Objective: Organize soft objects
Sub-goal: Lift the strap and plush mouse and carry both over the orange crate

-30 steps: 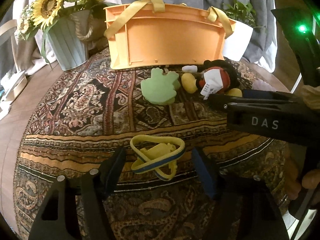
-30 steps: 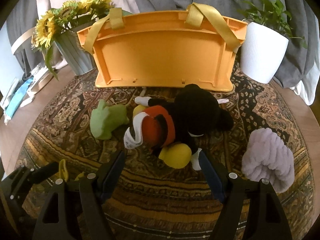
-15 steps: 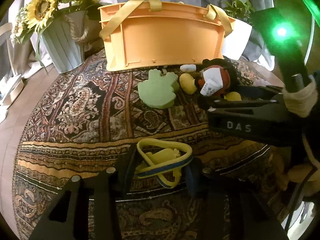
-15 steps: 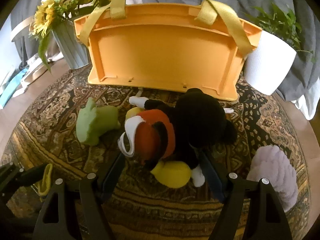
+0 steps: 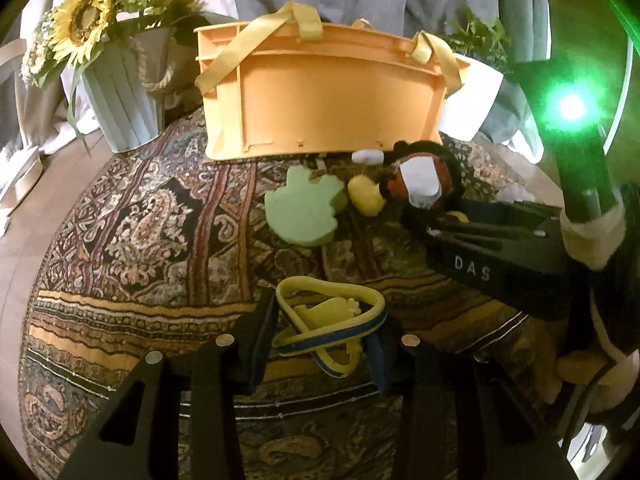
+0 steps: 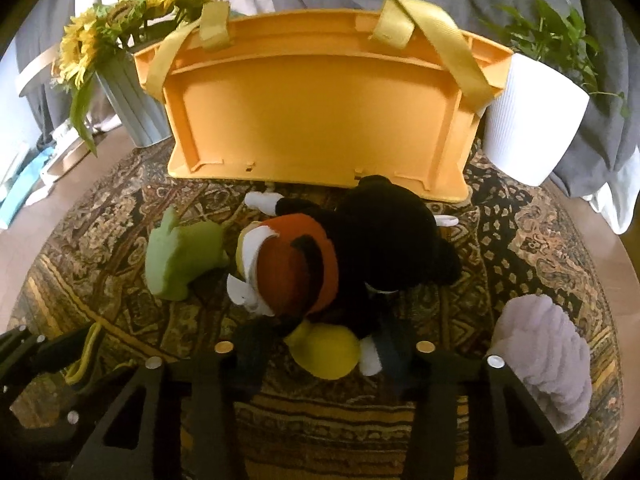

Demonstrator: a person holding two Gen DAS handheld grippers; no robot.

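Left wrist view: left claw (image 5: pixel 326 344) is pinched in on the yellow strap toy (image 5: pixel 330 326), a floppy loop with a blue stripe and a small yellow piece inside it. It sits low on the patterned rug (image 5: pixel 160 240), between the fingers. Risk as I see it: the grip looks to be on loose loop, not on a solid body, so on lift it could fold, slide out or dangle and snag the right claw's body (image 5: pixel 496 248), which reaches across just to the right. Path to the orange crate (image 5: pixel 320 108) at the far edge runs over the green foam toy (image 5: pixel 306 210) and the mouse plush (image 5: pixel 420 180); a dangling strap could drag them. The crate's own yellow handles (image 5: pixel 296 20) droop over its rim and could catch a drop-in. Sunflower pot (image 5: pixel 120 96) left of the crate, white planter (image 5: pixel 472 100) right, both close to it.

Right wrist view: right claw (image 6: pixel 320 354) is closed around the lower end of the mouse plush (image 6: pixel 360 248), fingers at its yellow shoe (image 6: pixel 324 350). Can't tell how firmly. Risk: holding a limb only, the heavy black body would likely swing and knock the green foam toy (image 6: pixel 180 260) touching its left side, or bump the crate (image 6: pixel 320 108) wall right behind it. Lilac fluffy item (image 6: pixel 548 360) lies near on the right, apart from the plush. Left claw (image 6: pixel 44 356) shows at lower left, so both lifting together could collide.
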